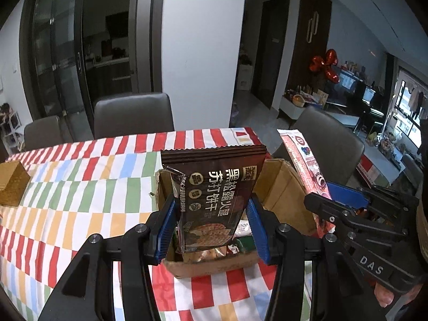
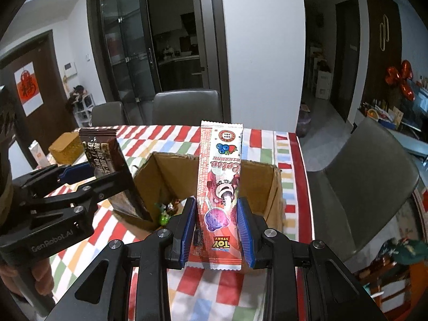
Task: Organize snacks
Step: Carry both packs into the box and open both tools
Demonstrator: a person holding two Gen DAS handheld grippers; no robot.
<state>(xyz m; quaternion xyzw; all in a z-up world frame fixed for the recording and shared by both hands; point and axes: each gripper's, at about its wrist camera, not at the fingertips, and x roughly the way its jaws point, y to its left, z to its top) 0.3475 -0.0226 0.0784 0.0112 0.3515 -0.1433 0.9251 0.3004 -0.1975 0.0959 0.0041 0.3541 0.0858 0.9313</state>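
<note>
Your left gripper (image 1: 211,224) clamps a dark-brown foil cracker packet (image 1: 214,192), your right gripper (image 2: 216,227) a pink wafer stick wrapper (image 2: 220,187), above the open cardboard box (image 2: 270,187) near the table's far corner; slick film could slip free.

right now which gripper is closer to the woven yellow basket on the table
Left. The left gripper, holding the brown cracker pack, is on the woven basket's side of the box; the right gripper is farther away.

Dark brown cracker packet (image 1: 214,195), pink snack packet (image 2: 219,187), red-striped multicoloured checked tablecloth (image 1: 80,187)
</note>
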